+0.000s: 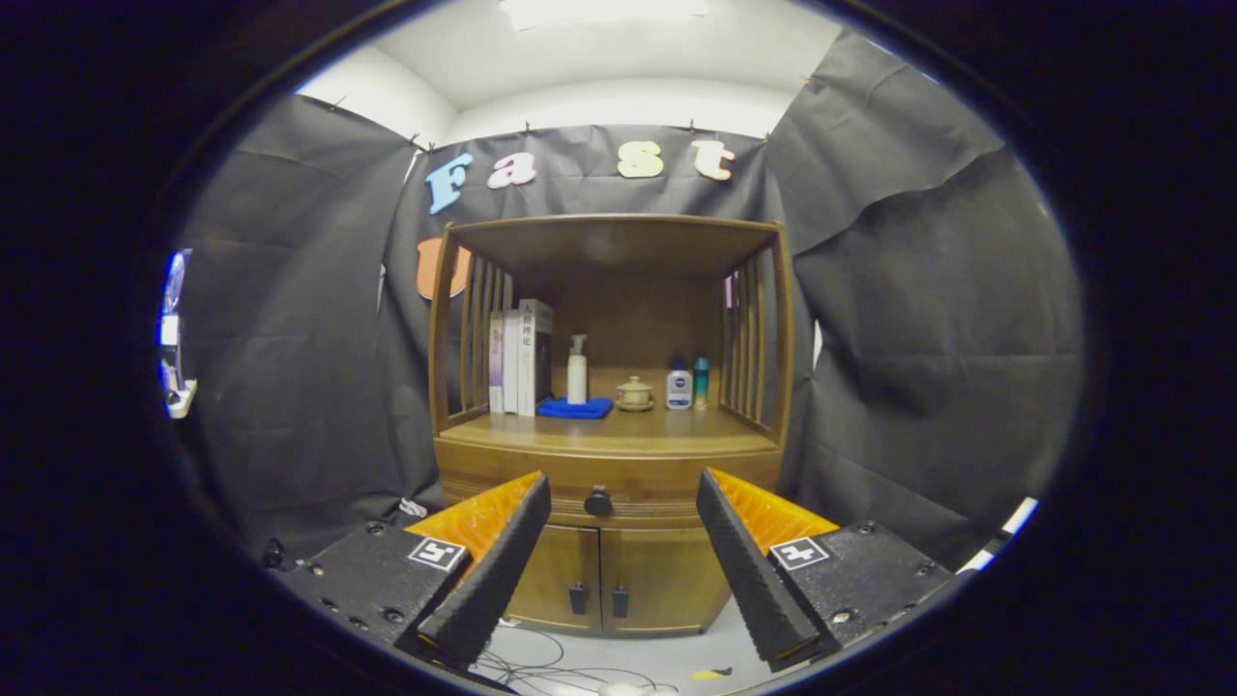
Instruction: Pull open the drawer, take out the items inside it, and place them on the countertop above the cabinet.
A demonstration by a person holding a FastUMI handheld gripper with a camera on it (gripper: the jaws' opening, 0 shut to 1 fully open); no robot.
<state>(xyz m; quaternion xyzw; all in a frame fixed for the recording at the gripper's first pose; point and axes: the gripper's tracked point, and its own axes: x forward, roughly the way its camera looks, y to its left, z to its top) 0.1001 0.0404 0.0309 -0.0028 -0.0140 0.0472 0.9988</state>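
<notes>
A wooden cabinet [609, 454] stands ahead against the black cloth wall. Its drawer [628, 488] is closed, with a dark round knob [598, 501] at its middle. The knob lies beyond my fingers, in line with the gap between them and a little to the left of its centre. My gripper [623, 498] is open, with nothing between its fingers and well short of the cabinet. The countertop [618, 430] above the drawer is bare along its front. What is inside the drawer is hidden.
At the back of the countertop stand books [520, 358], a white pump bottle [577, 371] on a blue cloth [575, 409], a small lidded pot [635, 393] and two small bottles [688, 385]. Slatted side rails flank it. Two lower doors [599, 580] are closed. Cables [541, 662] lie on the floor.
</notes>
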